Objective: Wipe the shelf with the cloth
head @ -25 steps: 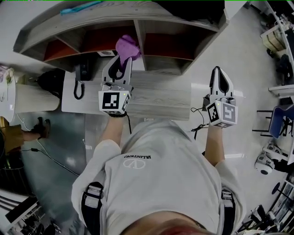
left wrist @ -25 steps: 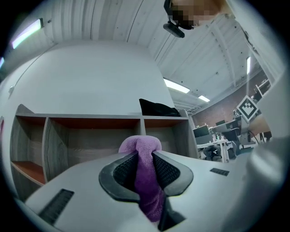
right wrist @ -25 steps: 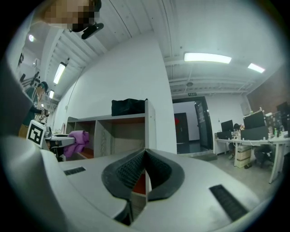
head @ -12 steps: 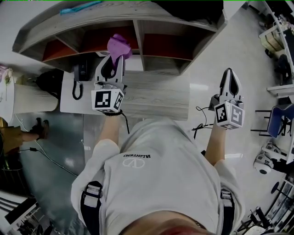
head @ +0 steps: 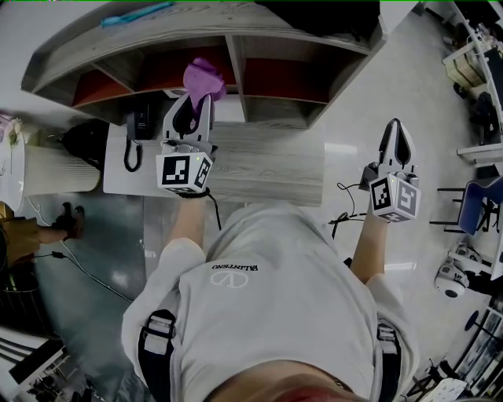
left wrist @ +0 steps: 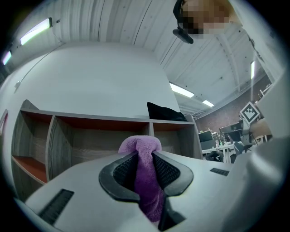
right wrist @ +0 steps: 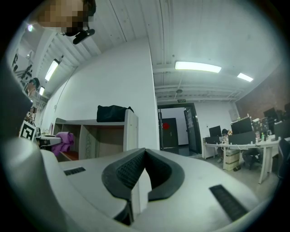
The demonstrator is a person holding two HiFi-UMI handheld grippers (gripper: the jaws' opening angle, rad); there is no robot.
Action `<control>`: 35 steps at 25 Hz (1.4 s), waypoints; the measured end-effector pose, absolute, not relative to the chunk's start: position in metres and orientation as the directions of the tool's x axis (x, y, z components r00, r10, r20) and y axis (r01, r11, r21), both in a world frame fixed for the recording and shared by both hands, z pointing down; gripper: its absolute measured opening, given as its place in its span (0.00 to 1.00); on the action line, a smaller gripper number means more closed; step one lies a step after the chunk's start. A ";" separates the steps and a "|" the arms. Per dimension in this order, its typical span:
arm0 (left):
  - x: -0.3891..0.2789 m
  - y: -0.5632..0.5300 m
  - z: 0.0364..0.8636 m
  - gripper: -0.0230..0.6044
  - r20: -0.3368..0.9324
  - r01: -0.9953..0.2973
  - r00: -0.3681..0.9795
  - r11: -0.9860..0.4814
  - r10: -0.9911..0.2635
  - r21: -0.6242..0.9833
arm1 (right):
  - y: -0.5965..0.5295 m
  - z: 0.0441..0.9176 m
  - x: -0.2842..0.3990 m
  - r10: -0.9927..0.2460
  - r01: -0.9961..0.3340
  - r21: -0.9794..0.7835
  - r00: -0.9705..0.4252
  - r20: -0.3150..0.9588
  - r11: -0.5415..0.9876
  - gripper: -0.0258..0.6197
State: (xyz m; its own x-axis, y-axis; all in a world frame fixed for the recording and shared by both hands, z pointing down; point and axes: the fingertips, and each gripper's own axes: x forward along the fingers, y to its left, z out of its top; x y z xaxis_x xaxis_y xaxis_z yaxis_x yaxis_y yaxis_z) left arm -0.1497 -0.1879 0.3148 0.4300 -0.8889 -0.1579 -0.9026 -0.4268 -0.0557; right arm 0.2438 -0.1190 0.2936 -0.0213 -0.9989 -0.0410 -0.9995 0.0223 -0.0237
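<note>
The left gripper [left wrist: 144, 157] clamps the purple cloth [head: 203, 77] at the shelf [head: 196, 23] divider front. The right gripper [right wrist: 144, 159] is closed, empty (right of the shelf). Wiping appears barely begun.

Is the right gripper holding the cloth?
No, the purple cloth is clamped in the left gripper; the right gripper is shut on nothing.

I see a grey shelf [head: 236, 27] of open cubbies standing at the back of a desk [head: 271, 169], a black bag [head: 318, 12] and a teal object [head: 137, 13] on its top, a phone [head: 141, 124] on the desk's white left end.
</note>
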 end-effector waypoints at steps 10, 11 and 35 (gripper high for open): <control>-0.149 -0.187 0.315 0.16 -0.161 -0.901 0.432 -0.429 -0.887 -0.056 | -0.120 0.295 0.238 -0.999 -0.999 -0.012 -0.038 -0.029 0.038 0.04; -0.149 -0.187 0.316 0.16 -0.161 -0.902 0.432 -0.429 -0.887 -0.055 | -0.120 0.295 0.238 -0.999 -0.999 -0.015 -0.038 -0.028 0.038 0.04; -0.148 -0.188 0.317 0.16 -0.157 -0.897 0.442 -0.440 -0.883 -0.050 | -0.119 0.301 0.240 -1.000 -1.000 -0.016 -0.021 0.004 0.021 0.04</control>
State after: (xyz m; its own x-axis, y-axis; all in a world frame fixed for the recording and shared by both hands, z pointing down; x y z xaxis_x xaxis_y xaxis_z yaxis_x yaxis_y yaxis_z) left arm -0.1481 -0.1881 0.3169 0.4422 -0.8830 -0.1572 -0.8966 -0.4401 -0.0502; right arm 0.2401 -0.1187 0.3009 -0.0209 -0.9998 0.0044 -0.9997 0.0209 -0.0158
